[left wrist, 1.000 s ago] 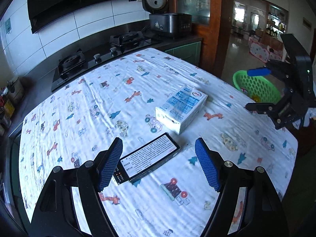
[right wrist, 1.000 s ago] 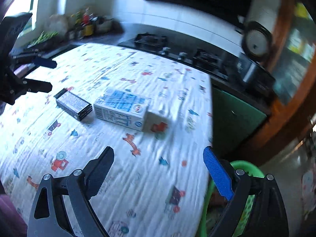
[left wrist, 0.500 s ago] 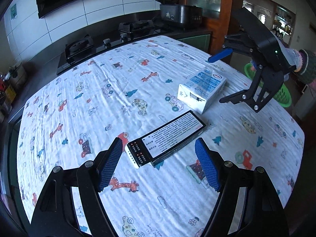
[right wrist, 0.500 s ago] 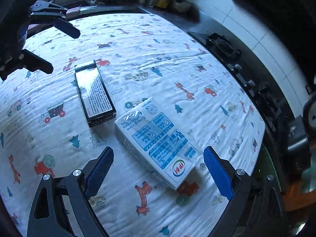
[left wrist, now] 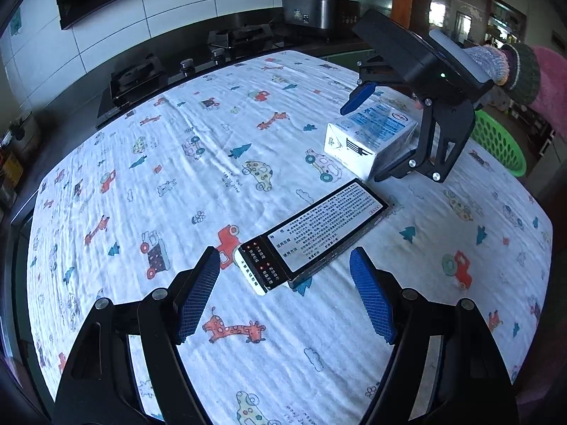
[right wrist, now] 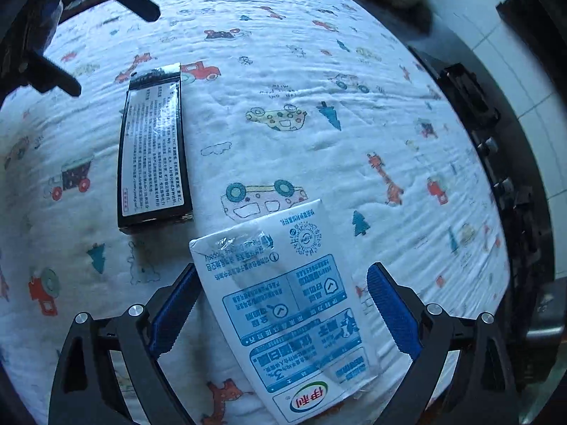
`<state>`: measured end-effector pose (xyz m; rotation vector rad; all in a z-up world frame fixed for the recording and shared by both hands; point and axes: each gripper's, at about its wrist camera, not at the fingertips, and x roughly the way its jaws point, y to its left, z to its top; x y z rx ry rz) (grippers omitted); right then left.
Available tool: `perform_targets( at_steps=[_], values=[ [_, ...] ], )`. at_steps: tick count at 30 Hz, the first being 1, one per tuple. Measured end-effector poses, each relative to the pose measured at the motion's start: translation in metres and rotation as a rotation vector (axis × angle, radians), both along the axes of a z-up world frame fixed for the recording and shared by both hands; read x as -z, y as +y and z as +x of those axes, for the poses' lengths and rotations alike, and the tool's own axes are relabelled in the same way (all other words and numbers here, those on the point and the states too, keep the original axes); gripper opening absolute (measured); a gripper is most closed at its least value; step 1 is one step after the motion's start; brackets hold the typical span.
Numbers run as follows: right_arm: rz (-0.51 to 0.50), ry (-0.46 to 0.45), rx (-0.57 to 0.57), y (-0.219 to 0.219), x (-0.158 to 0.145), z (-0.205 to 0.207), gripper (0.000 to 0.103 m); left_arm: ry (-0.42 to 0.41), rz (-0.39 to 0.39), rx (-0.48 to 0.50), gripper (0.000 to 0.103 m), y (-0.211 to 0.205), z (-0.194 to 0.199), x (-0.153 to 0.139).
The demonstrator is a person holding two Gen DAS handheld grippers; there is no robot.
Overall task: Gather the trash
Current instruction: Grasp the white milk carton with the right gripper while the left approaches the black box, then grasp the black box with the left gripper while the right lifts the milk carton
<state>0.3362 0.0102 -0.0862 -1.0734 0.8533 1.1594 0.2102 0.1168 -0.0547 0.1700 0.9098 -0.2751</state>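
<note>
A white and blue milk carton [right wrist: 290, 318] lies flat on the cartoon-print tablecloth [left wrist: 177, 184]. My right gripper [right wrist: 283, 311] is open and straddles it from above. One pad is close to the carton's left edge, and a gap shows at the right pad. In the left wrist view the same carton [left wrist: 372, 138] sits between the right gripper's [left wrist: 375, 134] two fingers. A flat black box [left wrist: 319, 237] with a printed label lies just ahead of my left gripper [left wrist: 283, 297], which is open and empty. The right wrist view has the black box [right wrist: 152, 152] left of the carton.
A green plastic basket [left wrist: 499, 141] stands beyond the table's right edge. A gas stove [left wrist: 141, 78] and a rice cooker [left wrist: 312, 10] sit on the dark counter behind the table. A gloved hand [left wrist: 492, 60] with a pink sleeve holds the right gripper.
My right gripper swung in from the table's right side, rolled, and came down over the milk carton. My left gripper moved a little lower toward the black box. Both stayed open.
</note>
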Motion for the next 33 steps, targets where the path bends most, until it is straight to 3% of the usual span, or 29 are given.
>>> perform_targets(
  at_steps=[3,11,15,21,33],
  values=[
    [0.022,0.045,0.052,-0.007,0.0,0.004,0.084,0.008,0.008,0.055,0.075,-0.005,0.003,0.002],
    [0.058,0.04,0.232,-0.036,-0.008,-0.007,0.072,0.047,0.05,0.194,0.076,-0.025,0.026,0.011],
    [0.072,0.017,0.336,-0.055,-0.012,-0.024,0.071,0.053,0.098,0.267,0.077,-0.038,0.037,0.016],
    [0.131,0.024,0.503,-0.089,-0.025,-0.05,0.07,0.089,0.107,0.346,0.077,-0.048,0.047,0.023],
    [0.205,0.015,0.711,-0.121,-0.037,-0.118,0.07,0.151,0.114,0.389,0.076,-0.054,0.058,0.041]
  ],
)
